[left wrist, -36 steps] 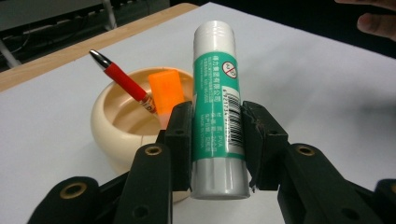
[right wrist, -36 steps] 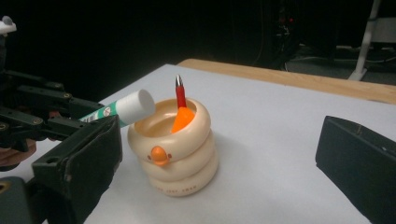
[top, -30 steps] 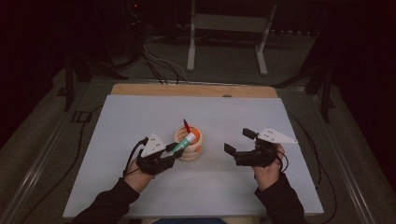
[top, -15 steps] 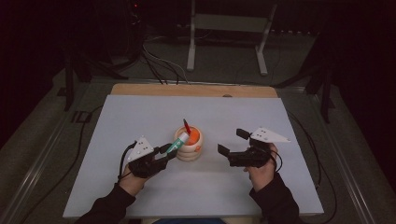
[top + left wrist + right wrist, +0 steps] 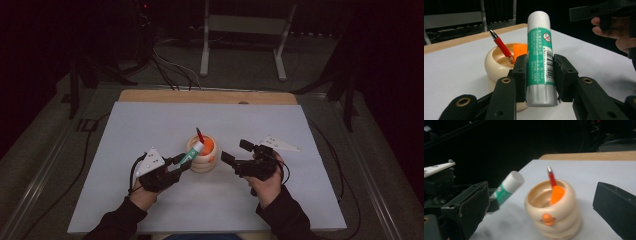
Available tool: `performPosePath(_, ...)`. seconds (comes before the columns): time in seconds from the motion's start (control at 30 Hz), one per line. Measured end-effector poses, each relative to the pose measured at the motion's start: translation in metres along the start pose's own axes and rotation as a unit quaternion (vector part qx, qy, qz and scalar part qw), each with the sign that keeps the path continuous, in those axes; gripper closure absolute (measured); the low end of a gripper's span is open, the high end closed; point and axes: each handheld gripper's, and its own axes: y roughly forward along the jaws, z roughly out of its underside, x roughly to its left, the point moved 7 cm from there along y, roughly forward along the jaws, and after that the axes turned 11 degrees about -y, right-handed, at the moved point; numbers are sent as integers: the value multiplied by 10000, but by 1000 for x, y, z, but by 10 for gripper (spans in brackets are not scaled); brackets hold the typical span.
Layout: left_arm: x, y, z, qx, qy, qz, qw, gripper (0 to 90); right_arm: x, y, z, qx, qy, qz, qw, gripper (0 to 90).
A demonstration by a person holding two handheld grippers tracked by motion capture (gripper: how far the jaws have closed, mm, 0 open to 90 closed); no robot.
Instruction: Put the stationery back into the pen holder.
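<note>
A white table [image 5: 150,125] sits in a dark room. At lower centre of the high view, the left tool [image 5: 172,167] pinches a green glue stick [image 5: 541,60], tilted toward the cream holder [image 5: 202,156]. The right tool [image 5: 235,155], jaws spread, hovers just right of the holder.

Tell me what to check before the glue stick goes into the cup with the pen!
1. Left gripper clamped on the glue stick: ok.
2. Glue stick cap on: ok.
3. Room left in the cream cup beside the red pen and the orange thing: ok.
4. Glue stick tip over the cup's mouth: not ok, it is tilted and beside the rim.
5. Right gripper steadying the cup: not ok, jaws open on either side of it, not touching.
</note>
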Motion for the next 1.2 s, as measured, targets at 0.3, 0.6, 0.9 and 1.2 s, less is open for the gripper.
performPosePath(0.3,-5,1,0,-42,62,24,10000,668,19,18,4,78,776,-569,9953,155)
performPosePath(0.6,-10,2,-1,-104,131,125,9998,668,27,32,8,173,1461,-831,9856,286)
performPosePath(0.9,-17,2,-2,-243,208,264,9991,668,33,42,14,404,2047,-1172,9710,404)
performPosePath(1.2,-20,3,0,-224,313,388,9985,667,36,47,17,432,2416,-1480,9580,575)
